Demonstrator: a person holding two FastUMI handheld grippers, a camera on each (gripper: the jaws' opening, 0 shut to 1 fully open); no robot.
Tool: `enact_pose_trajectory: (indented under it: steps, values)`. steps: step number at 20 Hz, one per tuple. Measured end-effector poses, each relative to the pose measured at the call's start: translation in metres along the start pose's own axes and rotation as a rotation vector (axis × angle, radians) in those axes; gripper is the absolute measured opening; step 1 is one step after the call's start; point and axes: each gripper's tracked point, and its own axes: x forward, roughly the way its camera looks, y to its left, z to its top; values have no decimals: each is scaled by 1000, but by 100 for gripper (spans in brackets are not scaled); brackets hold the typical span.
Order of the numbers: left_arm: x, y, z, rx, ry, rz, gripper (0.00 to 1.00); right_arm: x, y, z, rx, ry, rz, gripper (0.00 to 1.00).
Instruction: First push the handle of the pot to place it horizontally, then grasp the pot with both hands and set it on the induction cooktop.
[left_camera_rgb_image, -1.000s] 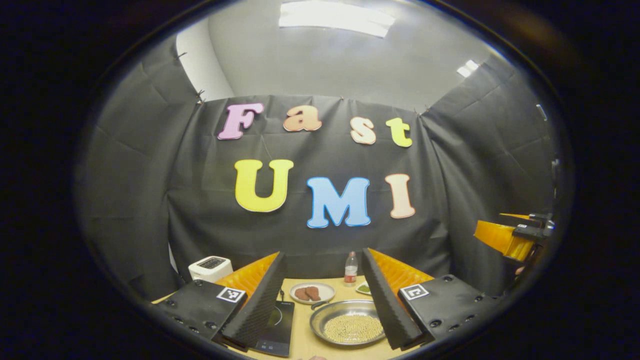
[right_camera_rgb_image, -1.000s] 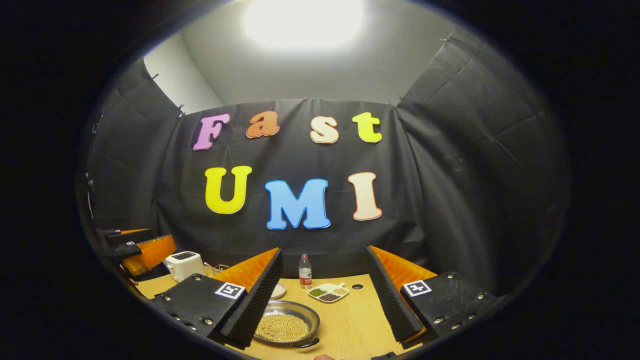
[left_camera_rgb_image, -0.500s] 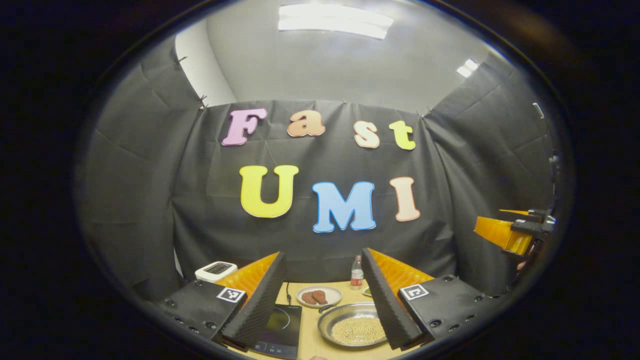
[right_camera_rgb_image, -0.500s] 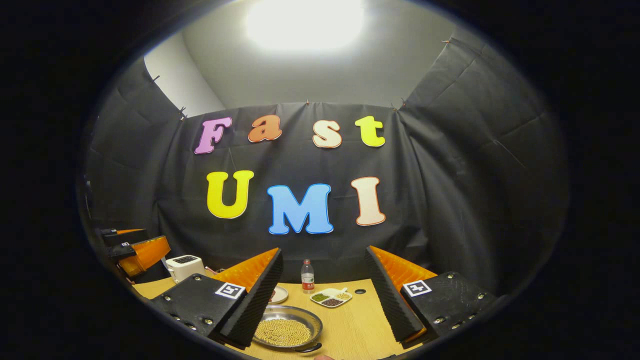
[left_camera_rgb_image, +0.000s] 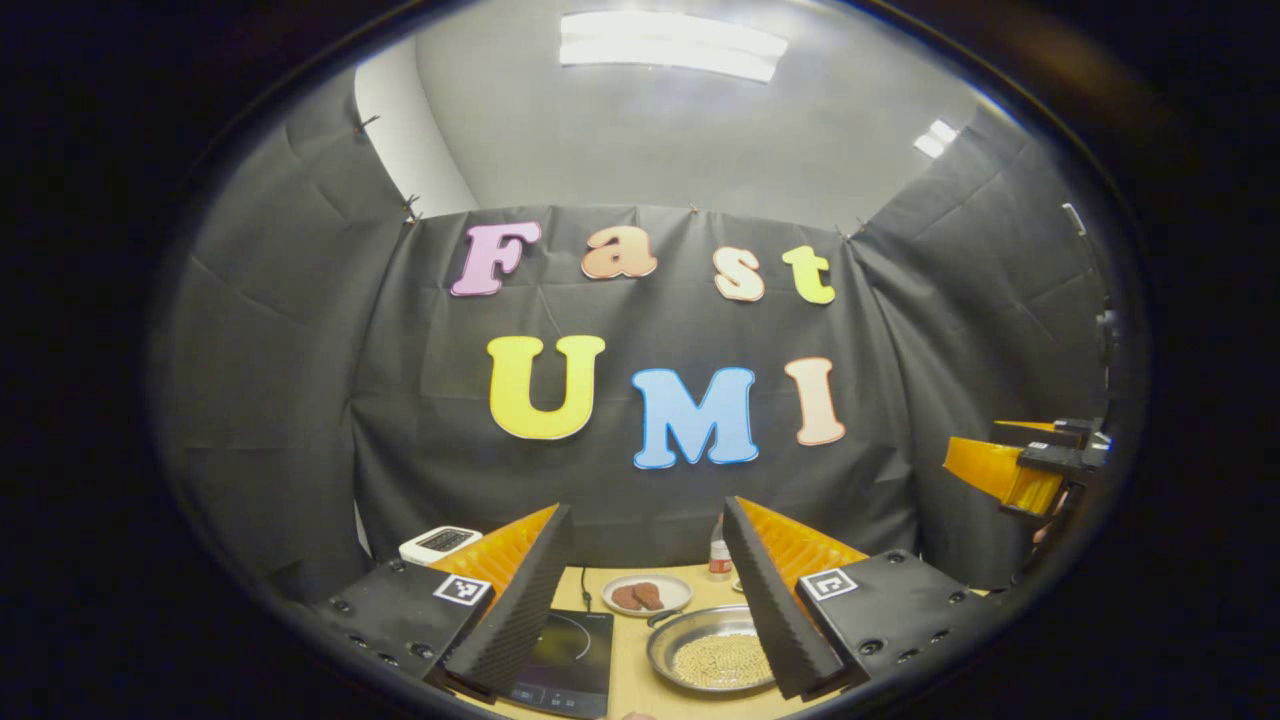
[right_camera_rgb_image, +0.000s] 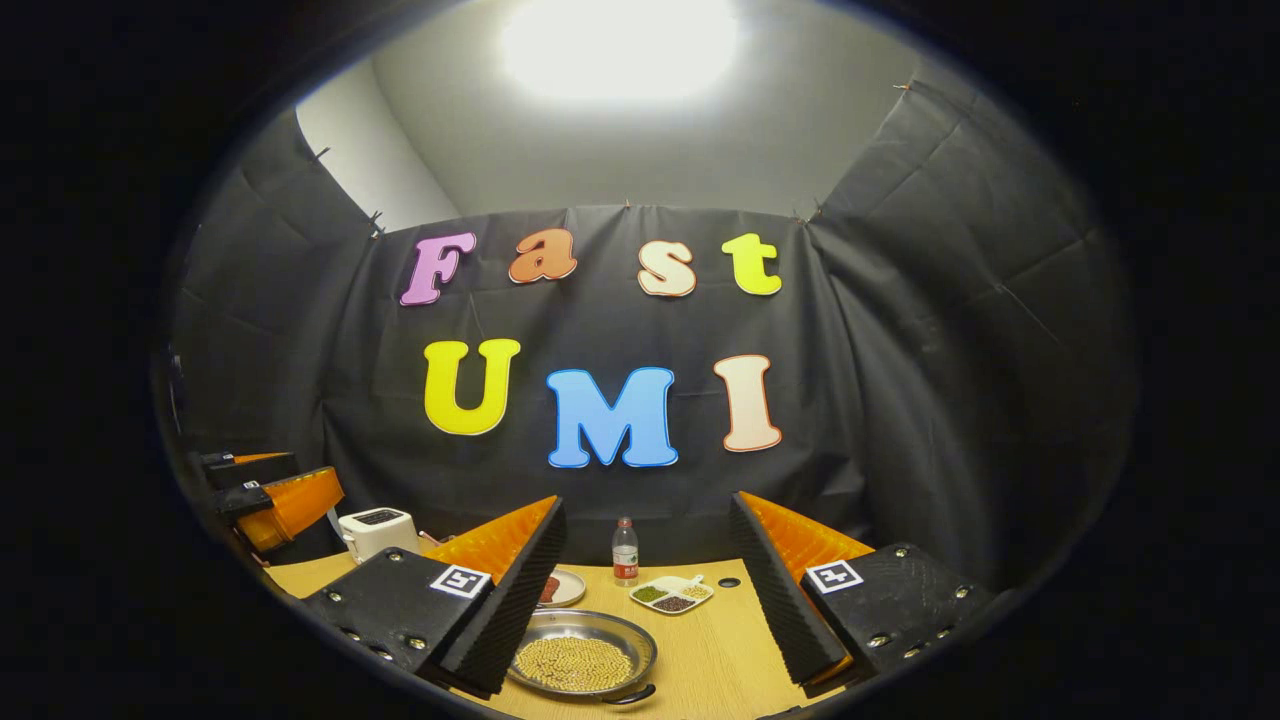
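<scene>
A shallow metal pot full of yellow grains sits on the wooden table, with one handle toward the far left in the left gripper view. In the right gripper view the pot shows a dark handle on its near side. A black induction cooktop lies to the left of the pot. My left gripper hangs open above them, holding nothing. My right gripper is open too, high over the table. The right gripper also appears far right in the left gripper view, the left gripper far left in the right gripper view.
A plate with brown pieces and a bottle stand behind the pot. A divided dish of beans lies right of the bottle. A white toaster is at the back left. Black cloth walls close the booth on three sides.
Both views have drifted: the pot and cooktop sit further right in the left gripper view, the pot a little further right in the right one. Both grippers stay open.
</scene>
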Motion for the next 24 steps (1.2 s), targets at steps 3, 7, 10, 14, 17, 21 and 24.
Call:
enact_pose_trajectory:
  steps: [3,7,10,14,17,21,24]
  values:
    - [3,4,-2,-10,-4,-10,100,-1,6,-8,-1,22,2,67]
    - [10,15,1,-3,-17,-22,100,1,19,-9,20,34,7,46]
    - [12,27,1,2,-26,-25,100,3,12,-8,-2,40,-38,12]
    - [15,51,-4,-1,-25,-26,100,8,55,-35,-3,110,68,6]
    - [14,71,-9,-3,-17,-28,96,6,78,-62,-29,190,146,6]
    - [10,91,-12,2,-14,0,96,0,94,-100,-52,292,216,6]
    - [10,96,-19,13,5,24,100,1,93,-126,-113,359,251,6]
